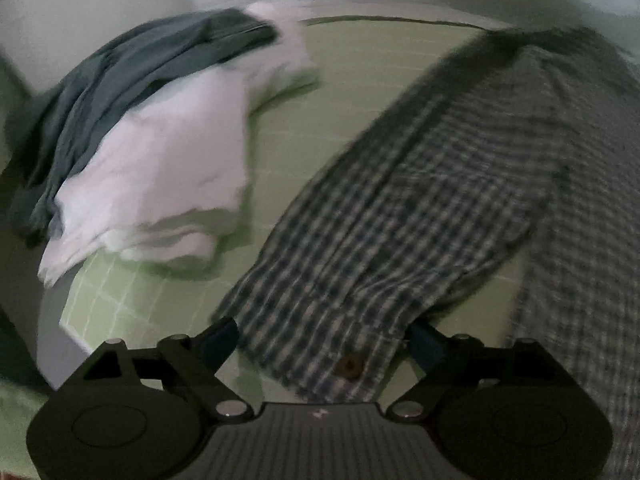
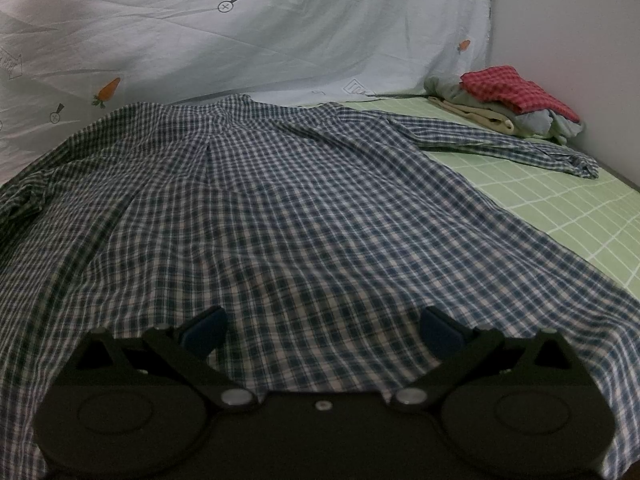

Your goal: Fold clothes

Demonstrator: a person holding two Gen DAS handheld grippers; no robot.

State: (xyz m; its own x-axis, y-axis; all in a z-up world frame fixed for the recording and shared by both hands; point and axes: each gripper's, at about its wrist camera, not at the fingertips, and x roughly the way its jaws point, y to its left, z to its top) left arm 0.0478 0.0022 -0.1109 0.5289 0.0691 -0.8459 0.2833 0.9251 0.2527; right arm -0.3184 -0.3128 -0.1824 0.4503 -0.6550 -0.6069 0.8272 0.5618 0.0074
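A blue-and-white checked shirt (image 2: 280, 208) lies spread on the green grid bedsheet (image 2: 560, 208), one sleeve (image 2: 500, 140) stretched to the right. My right gripper (image 2: 322, 330) is open just above the shirt's near hem, touching nothing. In the left wrist view the shirt's other sleeve (image 1: 400, 208) runs down to its buttoned cuff (image 1: 348, 364), which lies between the wide-open fingers of my left gripper (image 1: 324, 340). The view is blurred; the jaws are not closed on the cuff.
A white garment (image 1: 160, 176) and a dark grey-blue one (image 1: 132, 76) lie in a heap left of the sleeve. A pile with a red checked cloth (image 2: 516, 90) sits in the far right corner by the wall. A pale quilt (image 2: 240, 40) with carrot prints lies behind.
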